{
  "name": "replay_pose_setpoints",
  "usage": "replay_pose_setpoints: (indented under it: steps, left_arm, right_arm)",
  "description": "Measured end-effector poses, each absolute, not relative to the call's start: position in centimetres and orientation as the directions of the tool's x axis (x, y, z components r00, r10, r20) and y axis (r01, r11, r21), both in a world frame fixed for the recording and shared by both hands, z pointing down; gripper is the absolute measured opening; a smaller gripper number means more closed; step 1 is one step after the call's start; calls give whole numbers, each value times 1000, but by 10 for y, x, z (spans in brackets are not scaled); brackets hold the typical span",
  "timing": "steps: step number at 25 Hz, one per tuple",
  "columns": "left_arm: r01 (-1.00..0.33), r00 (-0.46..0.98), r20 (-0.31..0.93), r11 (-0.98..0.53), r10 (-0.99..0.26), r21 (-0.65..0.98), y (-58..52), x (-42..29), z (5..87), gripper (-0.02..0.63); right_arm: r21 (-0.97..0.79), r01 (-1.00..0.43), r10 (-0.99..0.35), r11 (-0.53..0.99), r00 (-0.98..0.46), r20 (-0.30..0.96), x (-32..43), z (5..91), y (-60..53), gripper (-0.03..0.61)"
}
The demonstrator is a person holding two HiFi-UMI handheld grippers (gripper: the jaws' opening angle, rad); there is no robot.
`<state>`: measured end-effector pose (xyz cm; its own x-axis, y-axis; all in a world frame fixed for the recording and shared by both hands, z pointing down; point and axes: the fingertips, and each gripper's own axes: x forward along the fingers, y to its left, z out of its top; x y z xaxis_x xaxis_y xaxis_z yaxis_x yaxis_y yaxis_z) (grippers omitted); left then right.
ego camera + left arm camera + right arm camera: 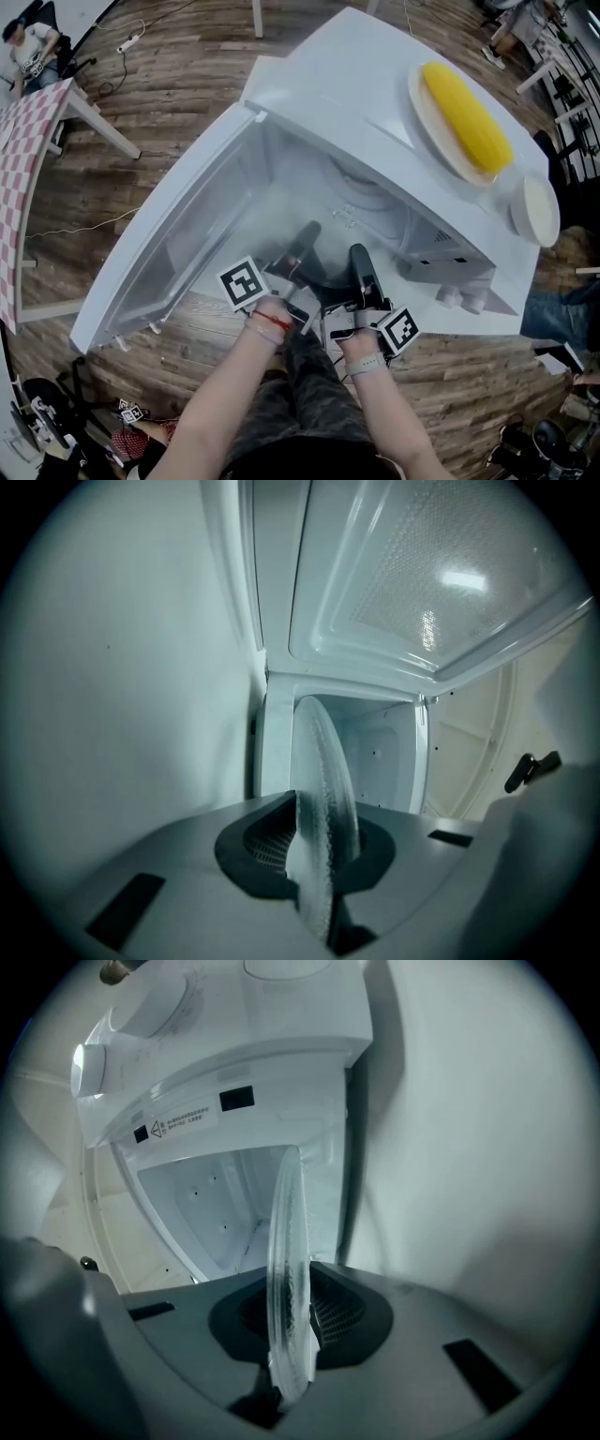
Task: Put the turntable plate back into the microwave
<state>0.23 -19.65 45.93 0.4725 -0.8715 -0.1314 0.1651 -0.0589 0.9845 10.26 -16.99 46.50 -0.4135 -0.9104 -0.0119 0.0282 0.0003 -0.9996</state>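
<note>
Item: clear ribbed glass turntable plate (pixel 323 780), round, seen edge-on in both gripper views. Held at its near rim by 2 tools: left gripper (pixel 307 234) w/ jaws pinching the rim, right gripper (pixel 359 255) likewise clamped on the rim beside it. Location: at the mouth of the white box-shaped microwave (pixel 375 103), the plate's far part reaching into the lit cavity; contact w/ cavity floor can't be made out. White microwave door w/ window (pixel 169 244) swung fully open to the left. Pair of white control knobs (pixel 459 298) on the front panel, right of the cavity. On microwave top: cream round plate (pixel 433 122) carrying a yellow corn cob (pixel 467 114); small white round bowl (pixel 534 211) near it, at the top's edge. Surroundings: brown wood-plank floor (pixel 178 75); red-and-white checked table (pixel 28 159) far left, well apart from the microwave.
</note>
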Motion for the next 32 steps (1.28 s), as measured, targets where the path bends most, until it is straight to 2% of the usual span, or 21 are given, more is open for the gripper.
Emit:
replay_pose_setpoints:
  steps: [7,12,32]
  left_arm:
    - [168,459,-153,-84,-875,982,-196,2,458,32]
    - [180,450,-160,-86,-879,980,-196,-1,459,34]
    - [177,504,-159,-79,-849,981,-204,7,457,32]
  right_arm:
    - [-999,46,-887,-7,-462,-15,98,465,-162,40]
    - [-1000,9,-875,4,-484,-8,93,467,-158,38]
    - [-994,-45,-923,103,-378,-79,99,455,-161,40]
